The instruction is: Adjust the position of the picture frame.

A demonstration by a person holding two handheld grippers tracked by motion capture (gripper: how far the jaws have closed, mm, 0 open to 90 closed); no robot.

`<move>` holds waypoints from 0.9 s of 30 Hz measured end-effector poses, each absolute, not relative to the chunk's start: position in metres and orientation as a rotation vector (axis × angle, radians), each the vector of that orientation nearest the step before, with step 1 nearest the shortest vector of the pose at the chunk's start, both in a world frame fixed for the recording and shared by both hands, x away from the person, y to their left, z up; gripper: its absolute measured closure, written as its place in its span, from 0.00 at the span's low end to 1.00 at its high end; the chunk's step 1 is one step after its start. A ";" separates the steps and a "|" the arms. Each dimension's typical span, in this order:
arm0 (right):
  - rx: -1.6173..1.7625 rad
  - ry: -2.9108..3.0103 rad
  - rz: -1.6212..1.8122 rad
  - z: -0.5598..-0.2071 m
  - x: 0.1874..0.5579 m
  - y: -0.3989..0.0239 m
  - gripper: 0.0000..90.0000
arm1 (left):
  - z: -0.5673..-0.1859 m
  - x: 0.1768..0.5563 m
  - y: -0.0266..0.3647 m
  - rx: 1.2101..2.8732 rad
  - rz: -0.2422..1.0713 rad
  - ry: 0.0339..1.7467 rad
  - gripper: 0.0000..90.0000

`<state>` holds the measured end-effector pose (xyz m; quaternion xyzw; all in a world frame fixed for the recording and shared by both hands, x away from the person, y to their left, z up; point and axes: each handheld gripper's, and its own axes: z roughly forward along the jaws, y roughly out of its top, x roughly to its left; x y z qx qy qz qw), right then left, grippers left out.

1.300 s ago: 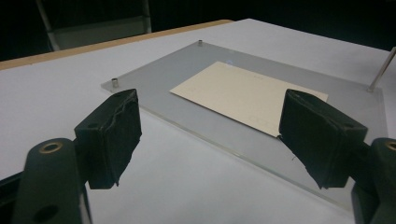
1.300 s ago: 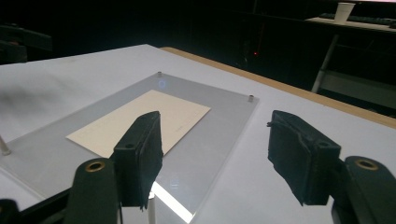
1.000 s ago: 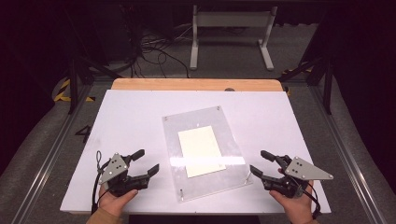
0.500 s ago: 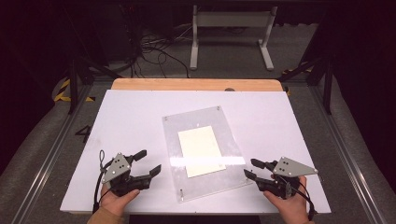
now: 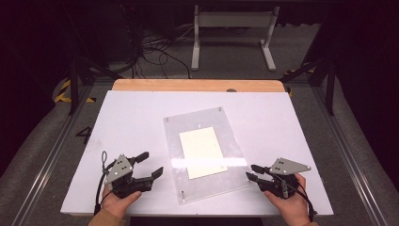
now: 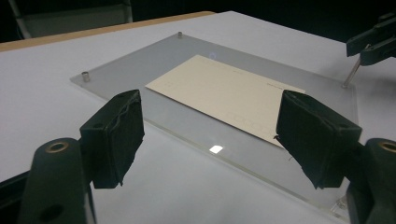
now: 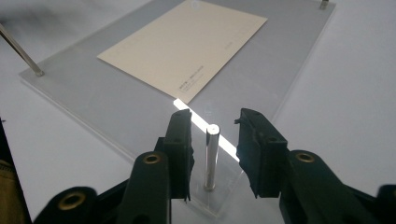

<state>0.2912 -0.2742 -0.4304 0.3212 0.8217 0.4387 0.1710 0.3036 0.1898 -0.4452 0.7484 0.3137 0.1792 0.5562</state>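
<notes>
A clear plate (image 5: 207, 155) lies flat on the white bench (image 5: 141, 117), between its middle and near edge, turned a little askew. A cream card (image 5: 202, 151) lies in the plate's middle. Small metal posts stand at the plate's corners.

The left gripper (image 5: 148, 165) rests by the bench's near left corner, held by the left hand (image 5: 117, 203), its jaws spread wide and holding nothing. In the left gripper view (image 6: 210, 135) the plate's near edge runs between the two pads, and the card (image 6: 224, 91) lies beyond.

The right gripper (image 5: 251, 172) sits at the plate's near right corner, held by the right hand (image 5: 288, 205). In the right gripper view (image 7: 214, 140) its jaws stand partly apart on either side of an upright pin (image 7: 211, 156) at the plate's corner (image 7: 140, 107), with gaps on both sides; neither pad touches it. Another pin (image 7: 21, 53) leans at the far left corner of that view.
</notes>
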 end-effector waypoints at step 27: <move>0.886 2.381 1.050 -0.409 0.314 -0.278 0.94 | -0.448 0.308 0.189 1.795 0.418 0.772 0.26</move>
